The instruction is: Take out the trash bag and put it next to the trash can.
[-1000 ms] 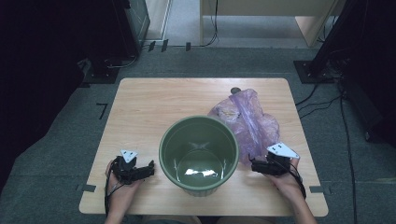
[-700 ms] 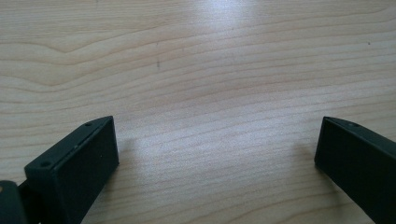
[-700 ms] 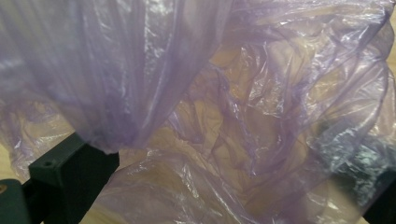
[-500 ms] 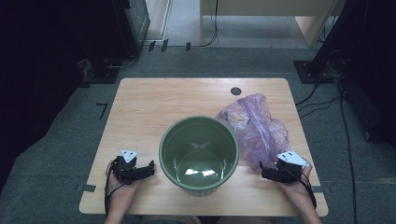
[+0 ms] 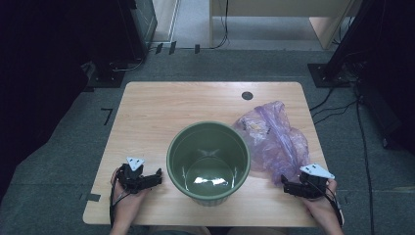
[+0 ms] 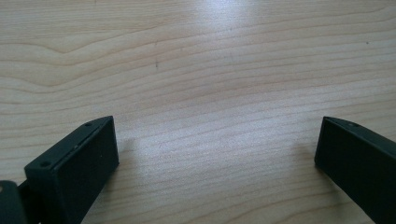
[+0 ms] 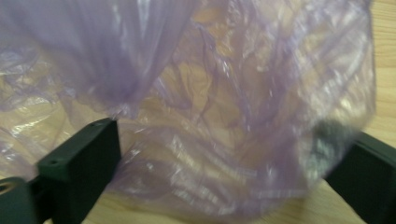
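Note:
A dark green bucket (image 5: 170,157) stands upright in the middle of the wooden table (image 5: 161,107), with nothing inside. A crumpled, see-through purple plastic bag (image 5: 274,142) lies just right of it. My right gripper (image 5: 286,186) rests at the front right, open, pointing at the bag's near edge. In the right gripper view the bag (image 7: 210,93) bulges between the spread jaws of the right gripper (image 7: 219,154), which are not closed on it. My left gripper (image 5: 155,177) lies front left of the bucket, open. Bare wood shows between the jaws of the left gripper (image 6: 217,140).
A small dark round hole (image 5: 247,95) sits near the table's far edge. Grey carpet surrounds the table, with cables and dark stands (image 5: 337,68) at the back right. The table's front edge runs close behind both hands.
My right gripper has drawn back toward the front right corner. The purple bag has spread out and stretched toward it. The left gripper and the bucket have stayed put.

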